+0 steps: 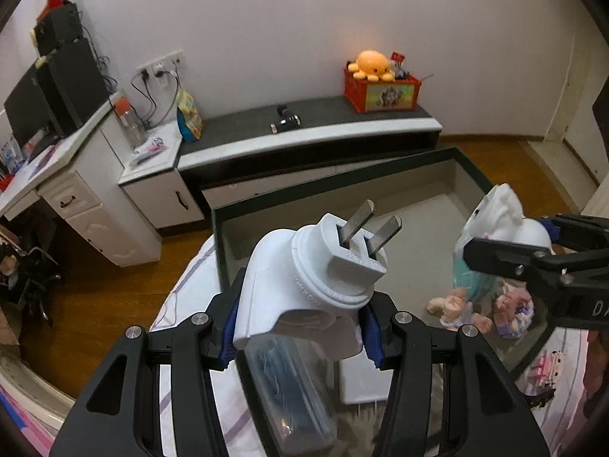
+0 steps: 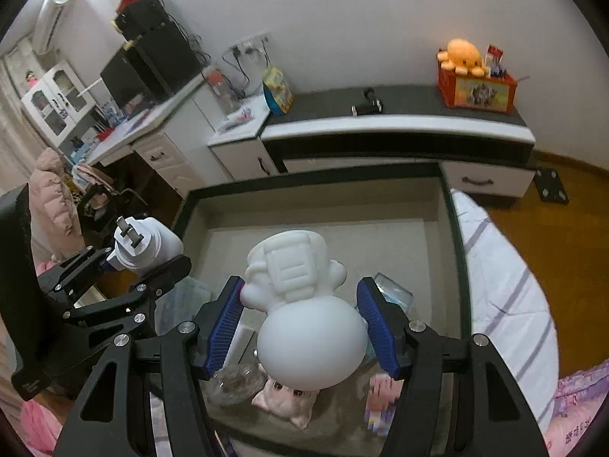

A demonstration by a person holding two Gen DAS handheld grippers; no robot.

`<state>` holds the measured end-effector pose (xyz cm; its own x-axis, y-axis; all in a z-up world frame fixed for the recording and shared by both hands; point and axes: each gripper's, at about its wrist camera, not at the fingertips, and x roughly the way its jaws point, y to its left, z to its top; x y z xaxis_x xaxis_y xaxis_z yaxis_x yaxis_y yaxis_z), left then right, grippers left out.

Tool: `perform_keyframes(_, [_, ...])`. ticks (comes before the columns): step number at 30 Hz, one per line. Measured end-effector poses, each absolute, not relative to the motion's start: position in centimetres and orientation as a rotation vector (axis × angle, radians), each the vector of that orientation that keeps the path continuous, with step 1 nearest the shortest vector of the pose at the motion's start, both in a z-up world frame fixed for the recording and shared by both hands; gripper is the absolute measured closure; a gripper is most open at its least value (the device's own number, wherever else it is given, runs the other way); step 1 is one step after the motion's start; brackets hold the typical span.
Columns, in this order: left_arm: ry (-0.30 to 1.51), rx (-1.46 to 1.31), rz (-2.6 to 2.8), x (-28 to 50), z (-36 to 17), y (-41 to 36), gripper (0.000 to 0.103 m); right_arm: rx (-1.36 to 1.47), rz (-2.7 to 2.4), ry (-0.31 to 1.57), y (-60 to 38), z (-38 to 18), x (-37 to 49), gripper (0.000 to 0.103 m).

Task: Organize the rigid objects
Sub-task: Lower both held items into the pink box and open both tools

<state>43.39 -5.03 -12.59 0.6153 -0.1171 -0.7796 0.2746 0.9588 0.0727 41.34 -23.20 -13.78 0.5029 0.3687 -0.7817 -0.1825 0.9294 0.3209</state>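
Bedding (image 2: 498, 266), white with purple stripes, spreads under and to the right of the big dark-rimmed tray (image 2: 453, 228) that fills the middle of both my views. Beyond it, along the far wall, runs a low black-and-white counter (image 2: 399, 129) carrying a red crate (image 2: 475, 93) with an orange plush octopus (image 2: 462, 55) on top and a small dark dumbbell (image 2: 367, 103) further left. A white desk (image 1: 72, 175) with dark monitors stands at far left.

Inside the tray, near me, lie a clear plastic container (image 1: 293, 388), a small pink doll (image 2: 285, 400), another pastel toy (image 1: 514, 312) and a white flat box (image 1: 361, 381), crowding the near part of the tray floor; the far part shows bare grey lining.

My left claw (image 1: 300, 327) is pinching a white plug adapter (image 1: 316, 278), its two metal prongs pointing up and away from me, held above the near-left corner of the tray, over the clear container.

My right claw (image 2: 302, 323) holds a white figurine (image 2: 304, 320) between its blue pads (image 2: 224, 327), round base toward me, raised over the near middle of the tray; the left pad touches it, and I cannot tell whether the right one does. Both claws are side by side, near each other but apart.
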Motion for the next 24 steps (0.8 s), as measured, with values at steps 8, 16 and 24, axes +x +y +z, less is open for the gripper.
perform_keyframes(8, [0.934, 0.234, -0.234, 46.0, -14.2, -5.8, 0.051, 0.188, 0.325, 1.058, -22.5, -15.5, 44.0, 0.04])
perform_keyframes(16, [0.991, 0.216, -0.231, 47.5, -15.8, -5.5, 0.051, 0.174, 0.319, 1.093, -21.9, -16.1, 45.9, 0.04])
perform_keyframes(24, [1.036, 0.21, -0.219, 48.5, -16.9, -5.7, 0.049, 0.215, 0.319, 1.12, -22.2, -16.4, 46.6, 0.035])
